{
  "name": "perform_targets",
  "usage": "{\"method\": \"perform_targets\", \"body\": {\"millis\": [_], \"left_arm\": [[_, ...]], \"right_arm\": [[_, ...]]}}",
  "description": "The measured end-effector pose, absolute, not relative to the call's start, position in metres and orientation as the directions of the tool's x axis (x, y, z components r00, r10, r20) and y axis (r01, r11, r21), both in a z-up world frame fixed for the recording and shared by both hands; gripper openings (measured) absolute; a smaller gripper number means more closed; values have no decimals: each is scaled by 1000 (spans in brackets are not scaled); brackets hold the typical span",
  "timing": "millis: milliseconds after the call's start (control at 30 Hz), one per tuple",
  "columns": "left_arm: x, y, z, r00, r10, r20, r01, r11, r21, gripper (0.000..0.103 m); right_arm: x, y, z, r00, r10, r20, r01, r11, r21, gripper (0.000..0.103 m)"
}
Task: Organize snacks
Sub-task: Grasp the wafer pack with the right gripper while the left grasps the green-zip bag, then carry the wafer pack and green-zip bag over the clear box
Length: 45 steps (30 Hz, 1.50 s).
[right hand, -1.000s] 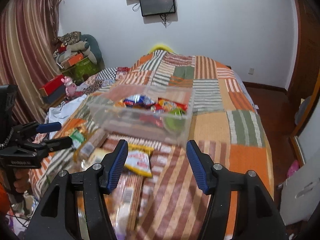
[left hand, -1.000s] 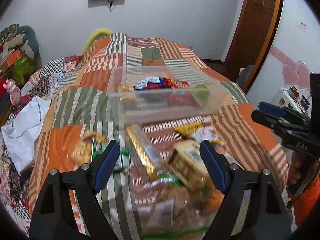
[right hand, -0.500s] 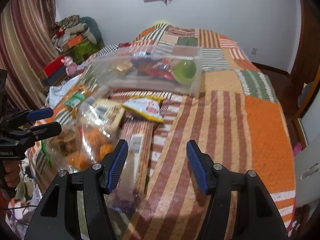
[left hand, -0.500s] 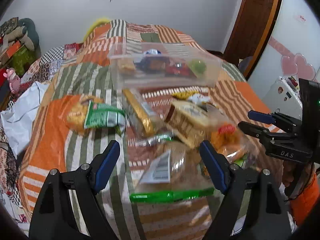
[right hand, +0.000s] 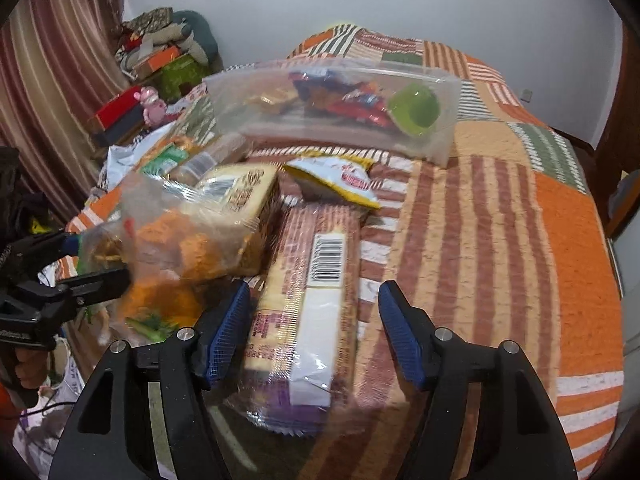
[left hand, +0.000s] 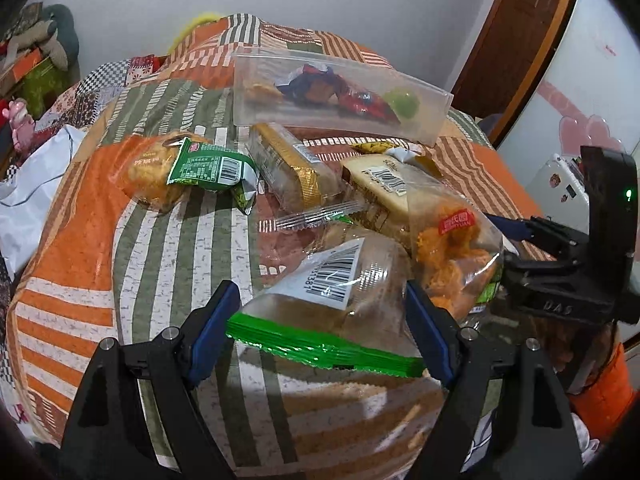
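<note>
Snack packs lie in a heap on the patchwork bedspread (left hand: 80, 264). My left gripper (left hand: 322, 328) is open, and a clear bag with a green sealed edge (left hand: 340, 280) lies between its fingers without being squeezed. Just right of it sits a bag of orange snacks (left hand: 452, 248). My right gripper (right hand: 314, 328) hangs low over a long biscuit pack (right hand: 312, 288). Its jaws are opening, with a gap between the right pad and the pack. Behind the heap stands a clear plastic box (left hand: 420, 128) (right hand: 440, 136) holding red and blue wrappers and a green cup.
A gold-wrapped bar (left hand: 292, 168), a green packet (left hand: 208, 168), a tan cake pack (left hand: 384, 188) and a yellow-white packet (right hand: 340, 176) lie before the box. The bedspread (right hand: 520, 240) is bare at the right. Boxes and toys (right hand: 160, 64) are stacked at the left wall.
Both grippers have sunk toward the snack heap and tilted down. The bags now lie between their fingers, and the box has moved higher in both views. The right jaws stand slightly wider.
</note>
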<state>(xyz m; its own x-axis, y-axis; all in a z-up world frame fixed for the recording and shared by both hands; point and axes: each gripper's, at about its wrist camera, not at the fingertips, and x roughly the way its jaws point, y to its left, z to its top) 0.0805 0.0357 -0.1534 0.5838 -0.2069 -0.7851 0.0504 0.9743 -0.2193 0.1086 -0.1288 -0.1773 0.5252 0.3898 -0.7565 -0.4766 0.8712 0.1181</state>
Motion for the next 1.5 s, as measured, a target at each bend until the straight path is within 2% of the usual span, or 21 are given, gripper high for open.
{"method": "perform_targets", "body": {"millis": [100,233,433,633,1133,1500], "left_arm": [[84,33,-154,585,-205,-785,47,974,-220,82],[91,23,-159,567,-223,-793,59,971,-230,81],[88,16,-156,609,-213,-764,60,973,-223,67],[75,10,-145,649,-170,-742,86,985,-150,61],[64,37,-107,720,-143,-679,30,984,-175,49],[74,56,-72,783,-99,-614,-15,984,-178,47]], "right_arm": [[109,-132,-175,526,394,-754,-474,872,125,62],[108,-137,-174,535,397,-746,-471,873,126,43],[103,-143,-172,553,399,-731,-468,875,124,43],[94,-157,-164,568,401,-719,-451,882,136,42],[91,-178,-121,656,404,-638,-411,900,148,43],[103,-176,-94,709,402,-579,-410,903,125,42]]}}
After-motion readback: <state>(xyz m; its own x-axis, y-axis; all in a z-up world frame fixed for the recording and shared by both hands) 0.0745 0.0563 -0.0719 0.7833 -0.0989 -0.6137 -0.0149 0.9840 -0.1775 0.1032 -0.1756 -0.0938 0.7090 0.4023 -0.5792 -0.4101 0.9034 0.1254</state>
